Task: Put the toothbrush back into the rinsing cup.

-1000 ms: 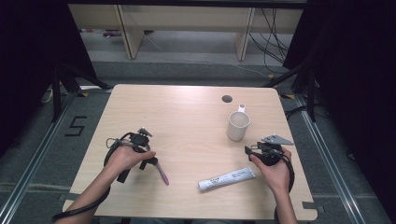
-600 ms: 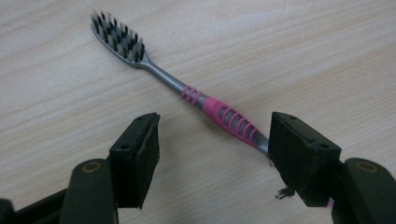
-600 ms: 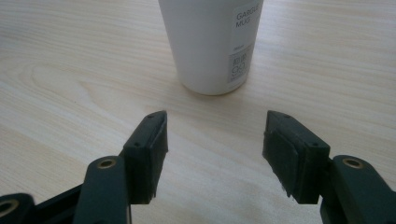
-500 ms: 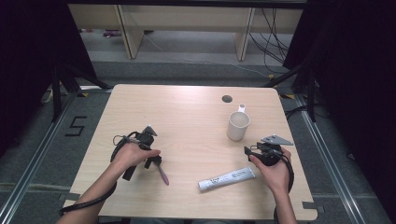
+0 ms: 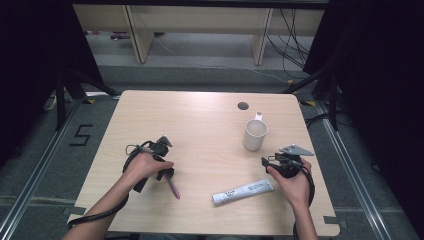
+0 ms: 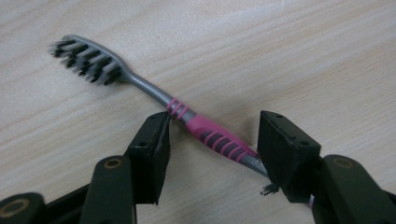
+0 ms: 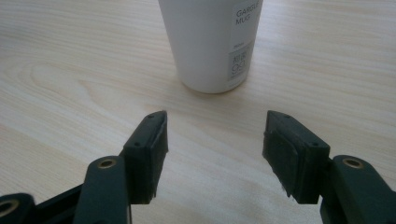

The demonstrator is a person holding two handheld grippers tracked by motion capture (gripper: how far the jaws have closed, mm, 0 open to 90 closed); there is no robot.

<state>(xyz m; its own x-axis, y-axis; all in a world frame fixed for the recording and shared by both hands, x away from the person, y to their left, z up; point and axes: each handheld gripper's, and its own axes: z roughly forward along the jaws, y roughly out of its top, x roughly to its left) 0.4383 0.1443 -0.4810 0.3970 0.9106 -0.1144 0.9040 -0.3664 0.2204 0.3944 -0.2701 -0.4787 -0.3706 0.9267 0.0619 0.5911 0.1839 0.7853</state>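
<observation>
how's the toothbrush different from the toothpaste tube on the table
The toothbrush is thin, grey and pink with dark bristles; the toothpaste tube is thicker, white and printed. The toothbrush lies between the open jaws of the left gripper; the toothpaste tube lies free, just left of the right gripper. Both lie flat on the wooden table.

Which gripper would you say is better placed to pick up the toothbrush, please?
The left gripper. Its open jaws already straddle the toothbrush handle on the table. The right gripper is open too, but faces the white mug, with nothing between its jaws.
</observation>
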